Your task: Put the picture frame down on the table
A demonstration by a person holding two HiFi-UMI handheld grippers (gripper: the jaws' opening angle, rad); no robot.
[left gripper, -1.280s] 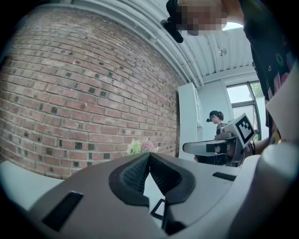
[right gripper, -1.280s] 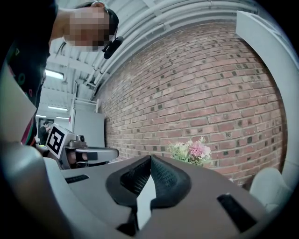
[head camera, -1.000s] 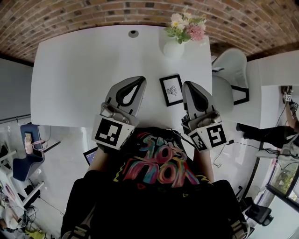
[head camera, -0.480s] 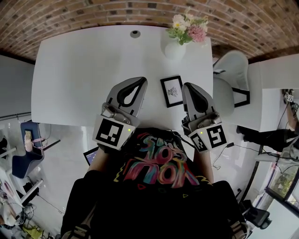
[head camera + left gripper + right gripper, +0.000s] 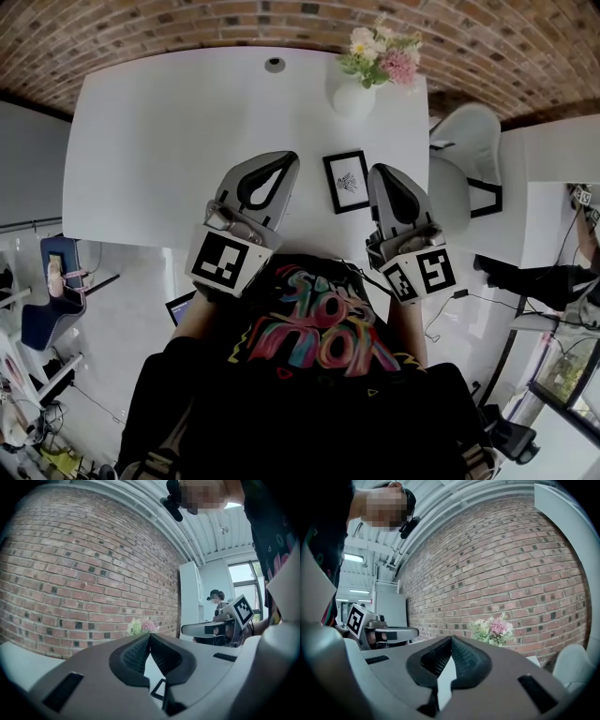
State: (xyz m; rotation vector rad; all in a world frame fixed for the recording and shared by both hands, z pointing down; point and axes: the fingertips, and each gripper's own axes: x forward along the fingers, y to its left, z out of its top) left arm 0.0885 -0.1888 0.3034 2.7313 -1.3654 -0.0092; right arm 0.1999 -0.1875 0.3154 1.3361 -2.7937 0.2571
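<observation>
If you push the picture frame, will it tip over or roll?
Probably neither: the picture frame lies flat on the table, so it would likely slide. Its straight black border suggests it stays stiff.

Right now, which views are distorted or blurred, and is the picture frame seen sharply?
Head view: fisheye bends the table edges; the picture frame is sharp, evenly lit. Left gripper view: dark corners, jaws near and soft, window very bright. Right gripper view: same corners, flowers fairly sharp.

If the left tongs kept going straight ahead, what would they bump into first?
Likely the flowers in the vase, straight beyond the tips of the left tongs; depth is uncertain.
</observation>
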